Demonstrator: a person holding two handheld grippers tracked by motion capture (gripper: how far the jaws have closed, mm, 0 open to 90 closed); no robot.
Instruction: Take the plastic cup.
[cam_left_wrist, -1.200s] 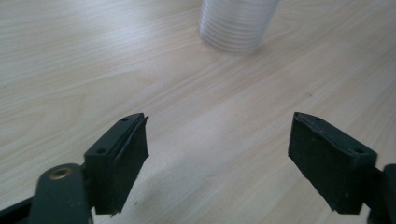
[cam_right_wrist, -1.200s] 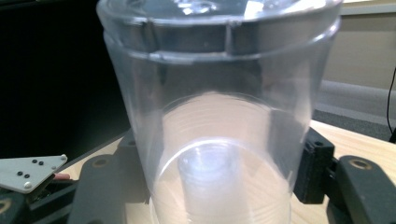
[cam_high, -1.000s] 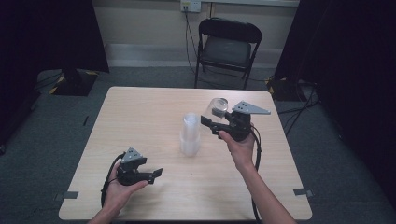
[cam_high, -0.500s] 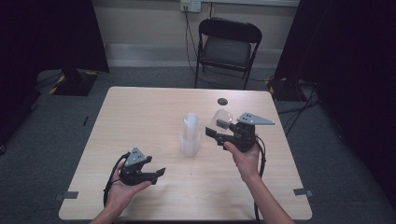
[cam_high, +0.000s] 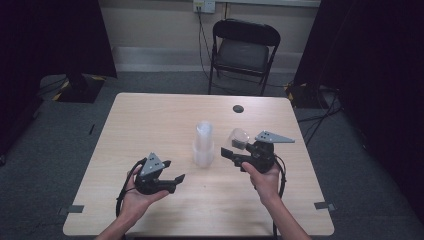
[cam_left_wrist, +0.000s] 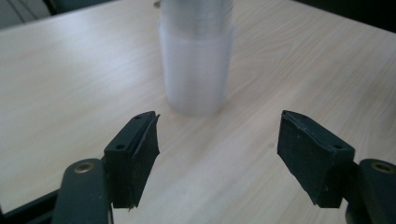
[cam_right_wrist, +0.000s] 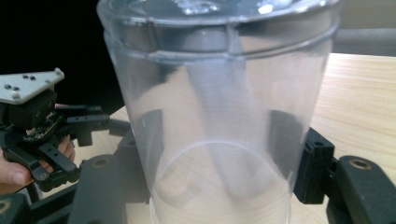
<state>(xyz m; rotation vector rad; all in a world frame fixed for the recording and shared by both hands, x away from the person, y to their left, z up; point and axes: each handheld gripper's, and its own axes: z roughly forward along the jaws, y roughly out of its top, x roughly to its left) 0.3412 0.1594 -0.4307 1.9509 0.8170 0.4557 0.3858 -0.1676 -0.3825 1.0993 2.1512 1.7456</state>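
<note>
A stack of clear plastic cups (cam_high: 203, 145) stands upright at the table's middle. In the left gripper view the stack (cam_left_wrist: 196, 60) is just ahead of my left gripper (cam_left_wrist: 217, 140), which is open with nothing between its jaws. From the high view, the left gripper (cam_high: 172, 175) sits left of and nearer than the stack. My right gripper (cam_high: 232, 154) is to the right of the stack, shut on a single clear cup (cam_high: 239, 137) that tilts away from it. That cup (cam_right_wrist: 219, 116) sits between the right gripper's jaws, with the left gripper (cam_right_wrist: 88, 126) beyond it.
A small dark round spot (cam_high: 238, 108) lies on the wooden table (cam_high: 150, 120) near its far edge. A black folding chair (cam_high: 245, 50) stands beyond the table. Dark curtains hang at both sides.
The right gripper has carried the single cup nearer to the person and lower. The left gripper has shifted a little right and forward, toward the stack.
</note>
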